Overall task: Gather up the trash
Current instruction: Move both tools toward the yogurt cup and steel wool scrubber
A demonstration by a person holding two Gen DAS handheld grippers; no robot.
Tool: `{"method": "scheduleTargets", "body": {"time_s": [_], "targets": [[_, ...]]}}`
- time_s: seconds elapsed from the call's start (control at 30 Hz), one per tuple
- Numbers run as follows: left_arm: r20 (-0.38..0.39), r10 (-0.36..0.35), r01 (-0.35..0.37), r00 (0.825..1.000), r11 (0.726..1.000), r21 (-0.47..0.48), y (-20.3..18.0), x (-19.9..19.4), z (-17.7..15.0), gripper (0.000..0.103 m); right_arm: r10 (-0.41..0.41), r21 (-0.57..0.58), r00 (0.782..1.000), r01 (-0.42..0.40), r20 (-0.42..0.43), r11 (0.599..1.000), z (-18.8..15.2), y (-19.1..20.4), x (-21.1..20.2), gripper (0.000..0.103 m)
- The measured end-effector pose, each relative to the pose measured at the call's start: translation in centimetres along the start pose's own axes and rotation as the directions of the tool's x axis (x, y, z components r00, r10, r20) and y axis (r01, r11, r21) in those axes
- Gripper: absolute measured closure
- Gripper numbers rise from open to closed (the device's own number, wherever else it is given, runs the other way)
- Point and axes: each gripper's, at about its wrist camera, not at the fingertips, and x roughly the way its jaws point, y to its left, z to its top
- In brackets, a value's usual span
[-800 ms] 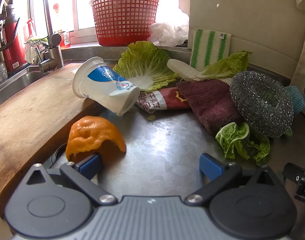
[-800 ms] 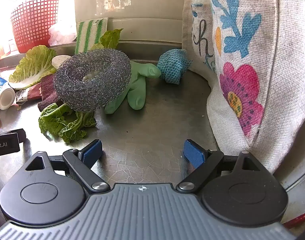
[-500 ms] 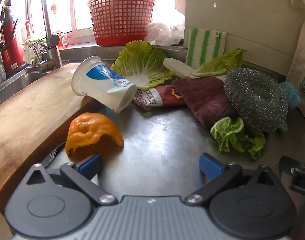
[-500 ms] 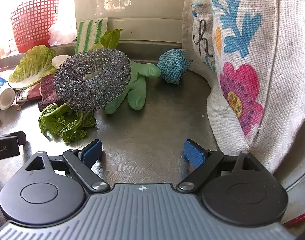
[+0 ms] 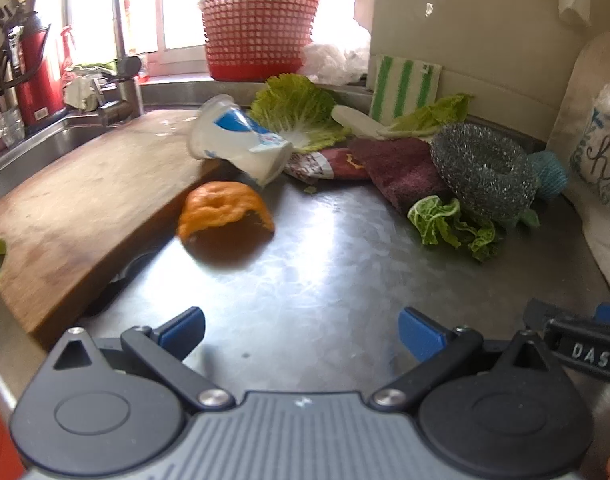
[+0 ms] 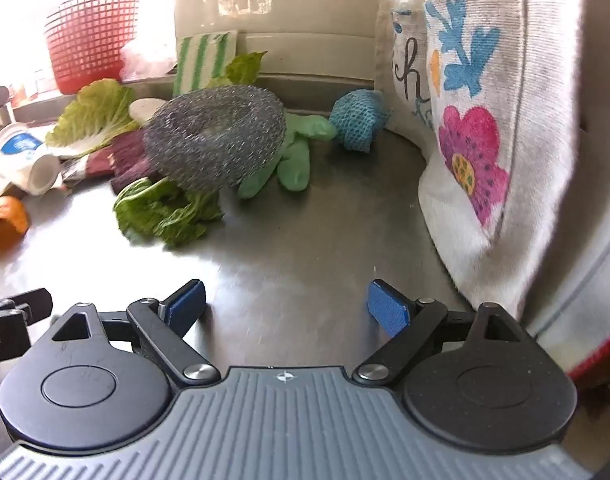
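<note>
Two sets of tongs are seen from behind, each filling the lower part of its frame above a steel bench (image 5: 329, 264). The left tongs (image 5: 301, 330) are spread wide with nothing between the blue pads, and the right tongs (image 6: 285, 305) are likewise spread wide and empty.

In the left view, an orange peel (image 5: 224, 208) lies at centre left, just beside the edge of a wooden cutting board (image 5: 85, 200). Above it, a tipped yogurt cup (image 5: 241, 145) rests against a cabbage leaf (image 5: 297, 114). A torn red wrapper (image 5: 325, 163) lies to the cup's right. At right, a steel scourer (image 5: 485, 168) sits over a small green leaf (image 5: 453, 224).

In the right view, a green glove (image 6: 297, 156) lies behind the scourer, and a flowered cloth bag (image 6: 505, 128) fills the right side.
</note>
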Motion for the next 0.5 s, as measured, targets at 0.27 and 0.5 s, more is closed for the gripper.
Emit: {"method": "scheduleTargets", "body": {"time_s": [0.27, 0.5], "targets": [[0.033, 0.018, -0.018, 0.999, 1.0, -0.007, 2.3, -4.1, 0.3, 0.001, 0.026, -0.056, 0.999, -0.024, 0.031, 0.998, 0.0, 1.5, -4.3, 0.0], [0.074, 0.024, -0.022, 0.997, 0.999, -0.024, 4.7, -7.6, 0.0, 0.001, 0.064, -0.101, 0.997, -0.059, 0.046, 0.993, -0.2, 3.3, -8.1, 0.0]]}}
